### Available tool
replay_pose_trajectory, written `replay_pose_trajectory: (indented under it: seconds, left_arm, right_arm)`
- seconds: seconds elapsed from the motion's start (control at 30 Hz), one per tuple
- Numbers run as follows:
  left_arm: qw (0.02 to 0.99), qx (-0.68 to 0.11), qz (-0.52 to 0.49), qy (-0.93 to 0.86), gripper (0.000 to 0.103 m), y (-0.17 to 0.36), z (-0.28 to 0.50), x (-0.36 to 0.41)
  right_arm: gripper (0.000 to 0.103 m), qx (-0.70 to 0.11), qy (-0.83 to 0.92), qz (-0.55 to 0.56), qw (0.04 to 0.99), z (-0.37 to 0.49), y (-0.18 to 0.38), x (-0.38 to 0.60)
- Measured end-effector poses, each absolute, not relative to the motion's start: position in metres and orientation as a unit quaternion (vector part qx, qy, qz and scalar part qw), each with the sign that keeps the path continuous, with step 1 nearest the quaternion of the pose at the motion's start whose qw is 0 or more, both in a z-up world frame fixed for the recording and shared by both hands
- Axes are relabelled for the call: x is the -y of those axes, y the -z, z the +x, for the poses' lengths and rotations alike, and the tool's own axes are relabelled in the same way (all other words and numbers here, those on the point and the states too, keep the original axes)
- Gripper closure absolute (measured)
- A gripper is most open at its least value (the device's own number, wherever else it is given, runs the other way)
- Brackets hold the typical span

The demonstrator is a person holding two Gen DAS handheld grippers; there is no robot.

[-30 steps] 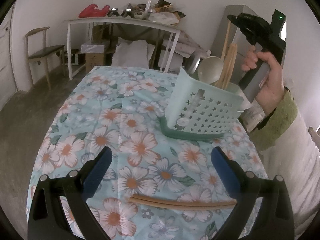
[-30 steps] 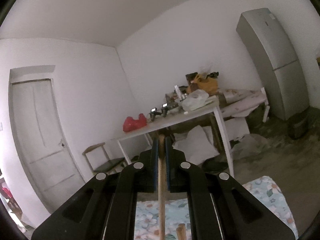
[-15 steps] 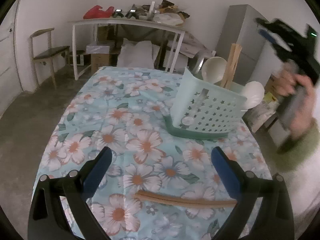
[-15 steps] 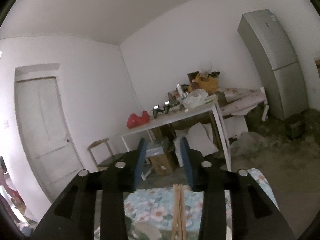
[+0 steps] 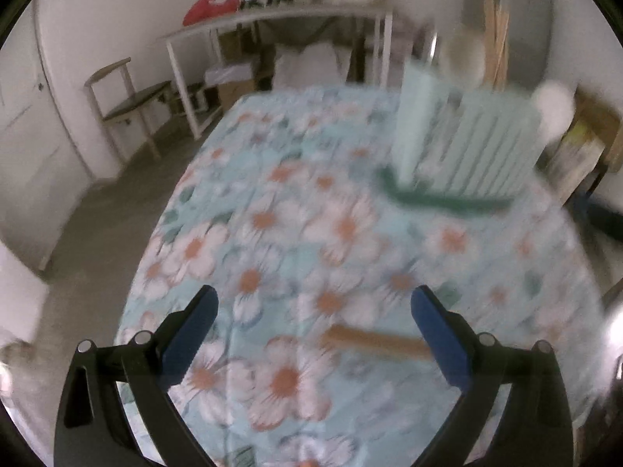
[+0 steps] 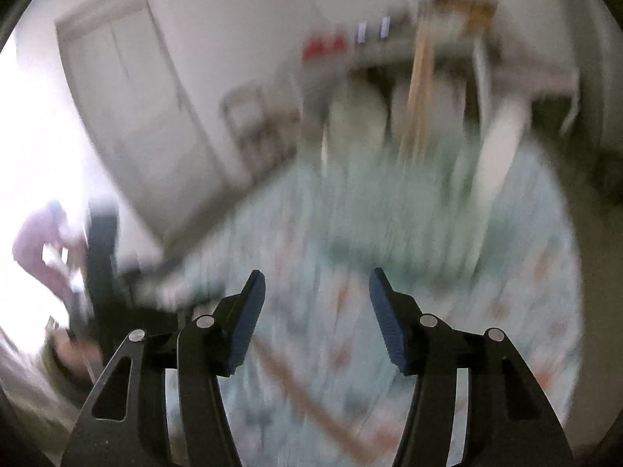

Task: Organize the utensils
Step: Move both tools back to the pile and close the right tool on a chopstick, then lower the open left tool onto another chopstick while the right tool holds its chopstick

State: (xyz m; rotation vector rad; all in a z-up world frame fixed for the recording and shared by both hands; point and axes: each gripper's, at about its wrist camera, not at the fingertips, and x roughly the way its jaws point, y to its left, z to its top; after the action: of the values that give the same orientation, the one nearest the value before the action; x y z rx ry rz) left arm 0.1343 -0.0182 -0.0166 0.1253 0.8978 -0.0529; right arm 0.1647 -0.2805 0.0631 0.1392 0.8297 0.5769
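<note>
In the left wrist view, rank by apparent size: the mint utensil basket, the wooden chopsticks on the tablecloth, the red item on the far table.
1. Mint utensil basket
2. Wooden chopsticks, though nearness to the camera and blur inflate them
3. Red item, far off, so true size is unsure

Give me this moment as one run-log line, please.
left gripper: open above chopsticks | right gripper: opening, empty | caddy: holds utensils
</note>
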Motion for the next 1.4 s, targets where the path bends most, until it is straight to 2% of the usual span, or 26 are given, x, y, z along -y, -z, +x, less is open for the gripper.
replay_pose_trajectory:
  seconds: [0.1, 0.27, 0.33, 0.4, 0.67, 1.0, 1.07, 1.13, 1.23, 1.4]
  left_arm:
    - [0.883, -0.465, 0.071, 0.0, 0.006, 0.032, 0.136, 0.016]
    - [0.872, -0.487, 0.048, -0.027, 0.006, 0.045, 0.134, 0.001]
    - [0.871, -0.487, 0.048, -0.034, 0.006, 0.045, 0.134, -0.001]
    - [0.873, -0.485, 0.049, -0.038, 0.006, 0.045, 0.133, -0.003]
    - [0.875, -0.479, 0.059, -0.038, 0.006, 0.043, 0.134, -0.001]
    - [0.874, -0.481, 0.061, -0.028, 0.006, 0.045, 0.137, 0.005]
    - [0.876, -0.479, 0.056, -0.012, 0.006, 0.044, 0.137, 0.007]
    - [0.879, -0.476, 0.041, 0.014, 0.006, 0.043, 0.136, 0.007]
    - [0.879, -0.474, 0.012, 0.061, 0.006, 0.041, 0.136, 0.01]
    - [0.88, -0.462, 0.006, 0.111, 0.006, 0.04, 0.135, 0.024]
  right_arm:
    - [0.055, -0.461, -0.278, -0.002, 0.843, 0.157, -0.018, 0.252]
    - [0.057, -0.485, -0.3, -0.075, 0.818, 0.145, 0.01, 0.228]
    - [0.062, -0.483, -0.296, -0.104, 0.817, 0.148, 0.012, 0.22]
    - [0.074, -0.482, -0.291, -0.12, 0.817, 0.145, 0.014, 0.215]
    - [0.098, -0.507, -0.247, -0.072, 0.822, 0.139, 0.016, 0.231]
    - [0.098, -0.565, -0.216, 0.088, 0.792, 0.128, 0.018, 0.271]
    - [0.092, -0.58, -0.229, 0.146, 0.768, 0.127, 0.023, 0.272]
    - [0.092, -0.584, -0.241, 0.193, 0.751, 0.123, 0.026, 0.277]
    - [0.086, -0.572, -0.233, 0.208, 0.758, 0.118, 0.02, 0.282]
    - [0.086, -0.551, -0.218, 0.233, 0.771, 0.119, 0.017, 0.291]
